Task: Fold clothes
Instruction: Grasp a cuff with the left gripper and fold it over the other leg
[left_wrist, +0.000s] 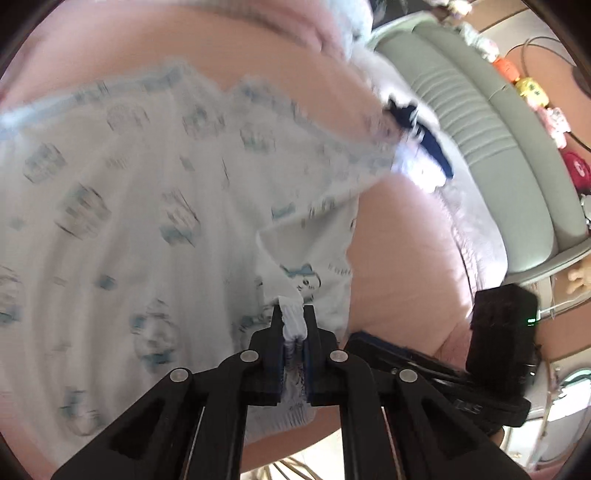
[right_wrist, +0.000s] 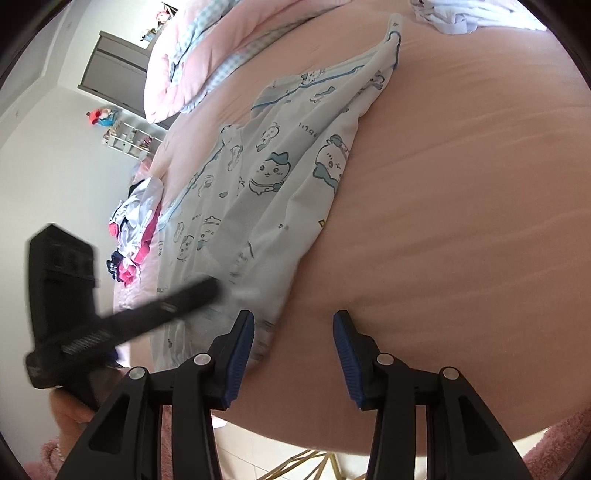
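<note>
Presently catalogued: one printed garment (right_wrist: 280, 192), white with blue cartoon figures and blue piping, probably pyjama wear, spread across the pink bedsheet (right_wrist: 461, 221) and running from the lower centre of the right wrist view up toward its top edge.

Handling, as I judge it: light, thin, wholly limp. It creases and bunches at a touch and will sag from any single hold. Not fragile, and not notably slippery against ribbed pads. A drag across the sheet is likely to pull wrinkles into it.

Left gripper (left_wrist: 293, 321): jaws together, clamped on a bunched fold of the garment's near edge, low centre of the left wrist view. White cloth is squeezed up between the fingers. The rest of the cloth in that view is blurred.

Right gripper (right_wrist: 293, 332): jaws apart, nothing between them, at the lower centre of its own view. Its left pad (right_wrist: 240, 354) sits just beside the garment's near corner, over bare sheet.

Suggested second hold: the hem or corner nearest the right gripper, taken through all layers, so the edge is carried taut between two points.

Also present: a pile of mixed clothes (right_wrist: 136, 229) at the left of the right wrist view, well apart; a pink quilt (right_wrist: 177, 70) at upper left.
</note>
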